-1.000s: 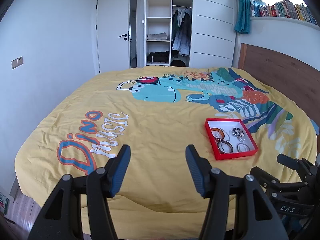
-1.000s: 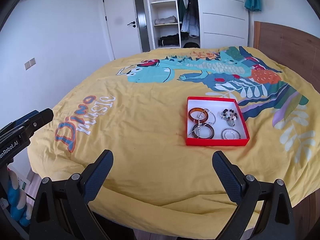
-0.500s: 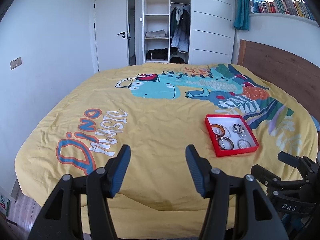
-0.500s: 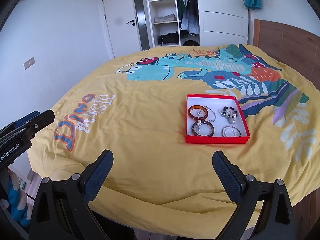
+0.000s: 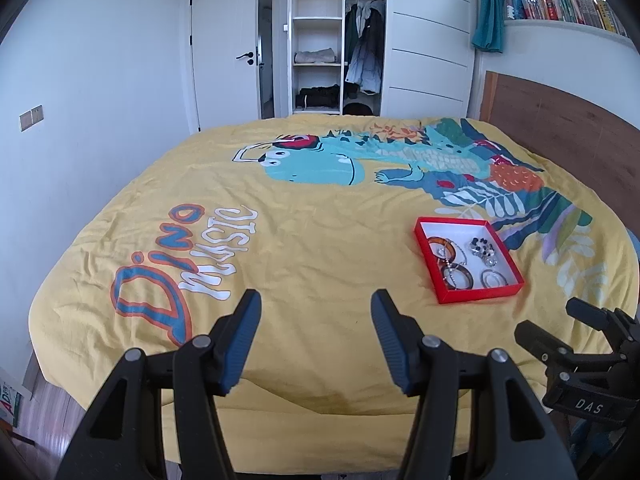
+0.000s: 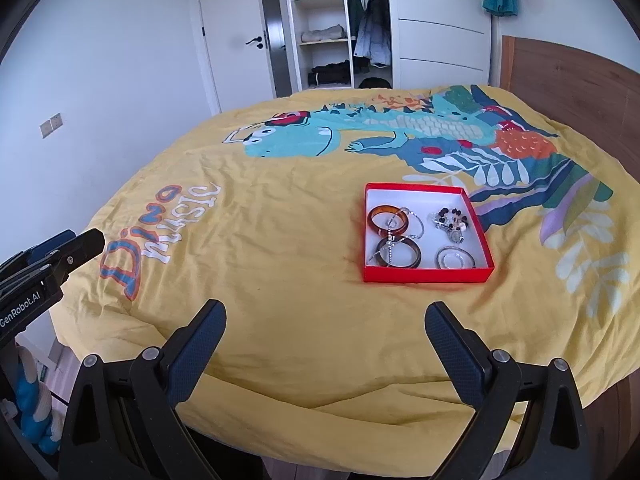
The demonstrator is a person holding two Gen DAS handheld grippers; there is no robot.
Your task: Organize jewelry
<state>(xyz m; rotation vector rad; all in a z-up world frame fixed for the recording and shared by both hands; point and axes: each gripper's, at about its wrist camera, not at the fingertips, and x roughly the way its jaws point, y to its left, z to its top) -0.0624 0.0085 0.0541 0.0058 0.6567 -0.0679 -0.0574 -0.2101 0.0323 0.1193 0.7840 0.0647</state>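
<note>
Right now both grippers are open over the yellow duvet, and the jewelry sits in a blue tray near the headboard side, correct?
Not quite: the tray is red, not blue, as the right wrist view shows. The rest holds: the left gripper and right gripper are open over the yellow duvet, and the jewelry lies in that tray.

I note a yellow dinosaur-print duvet [image 5: 304, 240] on the bed, an open wardrobe [image 5: 336, 40] beyond, and what look like books [image 5: 560, 6] shelved upper right.
</note>
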